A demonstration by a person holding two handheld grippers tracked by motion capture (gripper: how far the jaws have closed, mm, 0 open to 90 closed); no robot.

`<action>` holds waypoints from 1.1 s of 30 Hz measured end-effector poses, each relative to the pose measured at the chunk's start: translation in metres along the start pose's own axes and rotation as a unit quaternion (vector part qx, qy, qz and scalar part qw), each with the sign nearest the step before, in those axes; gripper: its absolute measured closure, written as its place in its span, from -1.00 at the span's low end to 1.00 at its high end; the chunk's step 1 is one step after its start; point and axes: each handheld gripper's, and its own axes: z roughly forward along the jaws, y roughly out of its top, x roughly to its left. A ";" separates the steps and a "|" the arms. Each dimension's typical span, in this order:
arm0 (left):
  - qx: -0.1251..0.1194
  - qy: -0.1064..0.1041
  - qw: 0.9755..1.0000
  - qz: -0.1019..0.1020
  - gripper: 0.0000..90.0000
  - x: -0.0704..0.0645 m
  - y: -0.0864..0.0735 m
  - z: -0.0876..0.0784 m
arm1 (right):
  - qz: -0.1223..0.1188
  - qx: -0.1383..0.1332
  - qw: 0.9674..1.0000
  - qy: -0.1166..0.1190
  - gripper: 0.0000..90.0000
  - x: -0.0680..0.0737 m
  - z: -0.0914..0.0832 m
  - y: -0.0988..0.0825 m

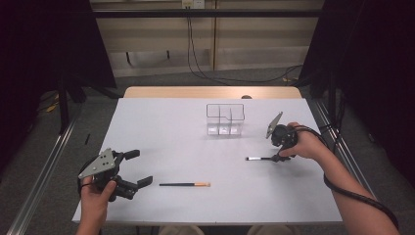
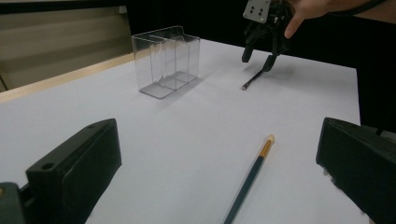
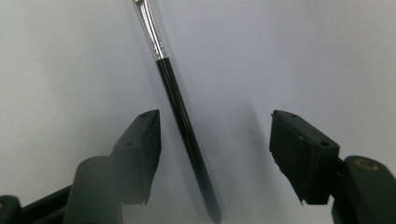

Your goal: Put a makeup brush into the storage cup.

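Spread wide, the left gripper [image 1: 128, 171] is held low over the near left corner of the table [image 1: 166, 142], its black jaws pointed toward the right edge and nothing between them; the hand [image 1: 95, 198] is wrapped around its body from the near edge. Just right of it, near the near edge, a slim pencil [image 1: 184, 184] with a dark shaft and an orange end is laid flat. Toward the far edge, a clear plastic organizer [image 1: 225, 119] with upright dividers is set. Near the right edge, the right gripper [image 1: 280, 155] is tipped down onto a thin brush [image 1: 259, 158] with a glossy black handle and silver ferrule; the jaws are parted, with the handle between them, untouched by the pads. Matte white is seen across the tabletop, grey carpet around it.
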 end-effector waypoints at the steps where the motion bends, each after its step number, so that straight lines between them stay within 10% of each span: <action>1: 0.000 0.000 1.000 -0.001 -1.00 0.000 0.000 0.000 | -0.003 0.003 1.000 0.002 -0.16 0.000 0.001 -0.001; 33: 0.004 -0.002 1.000 -0.002 -1.00 0.001 -0.002 0.001 | -0.020 0.034 0.999 0.027 0.34 0.000 0.007 -0.006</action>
